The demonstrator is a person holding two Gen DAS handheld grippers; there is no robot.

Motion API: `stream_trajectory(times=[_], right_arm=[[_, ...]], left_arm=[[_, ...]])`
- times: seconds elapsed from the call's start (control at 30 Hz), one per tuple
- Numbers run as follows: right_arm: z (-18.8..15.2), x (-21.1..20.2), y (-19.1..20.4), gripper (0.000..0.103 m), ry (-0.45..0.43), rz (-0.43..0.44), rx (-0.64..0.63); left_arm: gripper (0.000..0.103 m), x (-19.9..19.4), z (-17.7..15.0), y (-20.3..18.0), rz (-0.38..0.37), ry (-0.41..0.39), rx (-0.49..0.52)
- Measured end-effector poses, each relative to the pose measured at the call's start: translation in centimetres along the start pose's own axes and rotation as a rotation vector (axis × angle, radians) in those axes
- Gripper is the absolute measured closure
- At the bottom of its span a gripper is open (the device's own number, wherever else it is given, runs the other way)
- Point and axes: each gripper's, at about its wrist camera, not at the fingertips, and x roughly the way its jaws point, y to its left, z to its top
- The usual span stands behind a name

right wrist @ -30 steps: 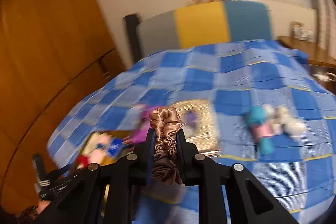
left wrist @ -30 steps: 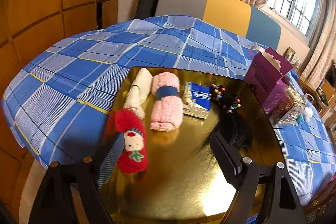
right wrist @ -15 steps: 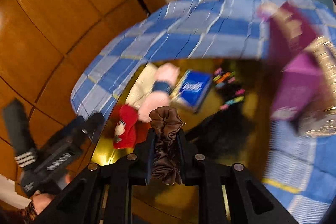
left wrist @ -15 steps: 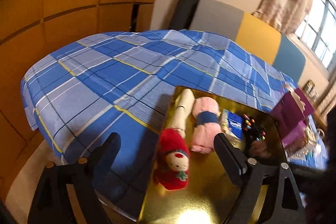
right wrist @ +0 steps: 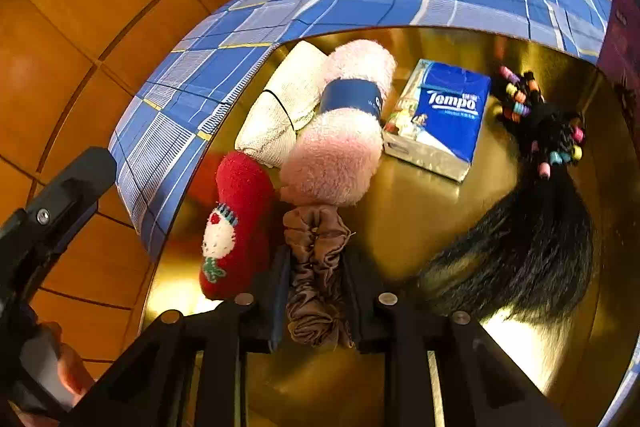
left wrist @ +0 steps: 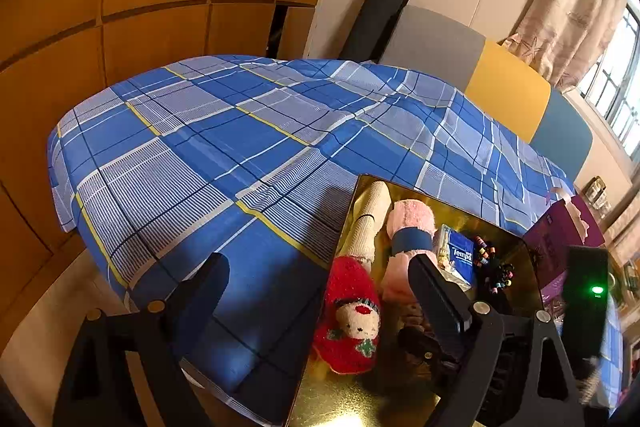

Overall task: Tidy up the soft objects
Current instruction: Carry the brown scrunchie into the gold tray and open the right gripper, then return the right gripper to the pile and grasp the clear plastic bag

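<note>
Scrunchie (right wrist: 318, 267) pinched in right gripper (right wrist: 316, 263) above gold tray (right wrist: 420, 203) | left gripper (left wrist: 320, 291) wide open, empty

On the tray (right wrist: 420, 211), L to R: sock (right wrist: 236, 223), two towel rolls (right wrist: 340, 123) behind the scrunchie (right wrist: 316, 267), tissue pack (right wrist: 440, 115), hairpiece (right wrist: 532, 219) far R. Tray's on the bed (left wrist: 240, 147).

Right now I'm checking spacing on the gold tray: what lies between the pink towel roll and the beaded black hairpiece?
A blue Tempo tissue pack lies between the pink towel roll and the hairpiece; the right wrist view shows it.
</note>
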Motion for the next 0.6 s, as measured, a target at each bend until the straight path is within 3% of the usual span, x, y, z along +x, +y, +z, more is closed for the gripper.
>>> stream_trajectory(times=[0.07,0.27,0.6], right_arm=[[-0.3,-0.9,-0.3,0.069,-0.037,0.006,-0.006],[-0.9,-5.1,-1.3,0.069,-0.154,0.052,0.008],[-1.6,-10.1,-2.3,0.069,-0.234,0.018,-0.020]], left_arm=[[0.011,0.1,-0.1,-0.1,0.000,0.004,-0.003],[0.011,0.2,-0.6,-0.4,-0.006,0.009,0.001],[0.011,0.1,-1.6,-2.0,-0.057,0.032,0.044]])
